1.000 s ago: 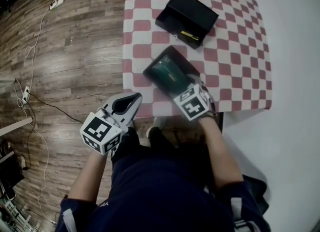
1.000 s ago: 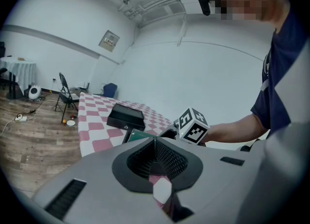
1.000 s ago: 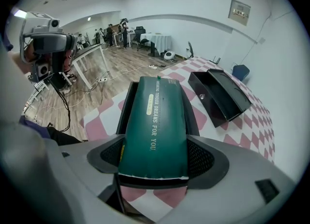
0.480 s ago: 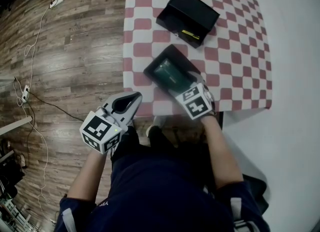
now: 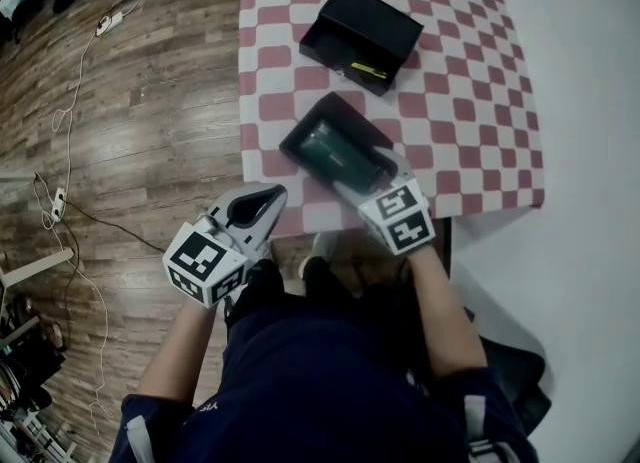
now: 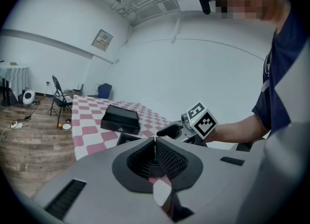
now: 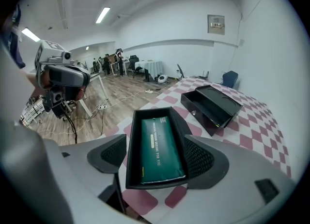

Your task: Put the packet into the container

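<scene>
1. Head view: high above the person, aimed steeply down. The table (image 5: 480,121) fills the upper right and the floor (image 5: 130,101) the left.
2. Left gripper view: low, off the table's edge, facing across it towards the right gripper (image 6: 170,130).
3. Right gripper view: close over the container (image 7: 131,148), looking along the table. The box (image 7: 198,115) shows in all three views.

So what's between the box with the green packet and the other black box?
Nothing but bare checked tablecloth. The head view shows the container holding the packet and the open black box apart.
</scene>
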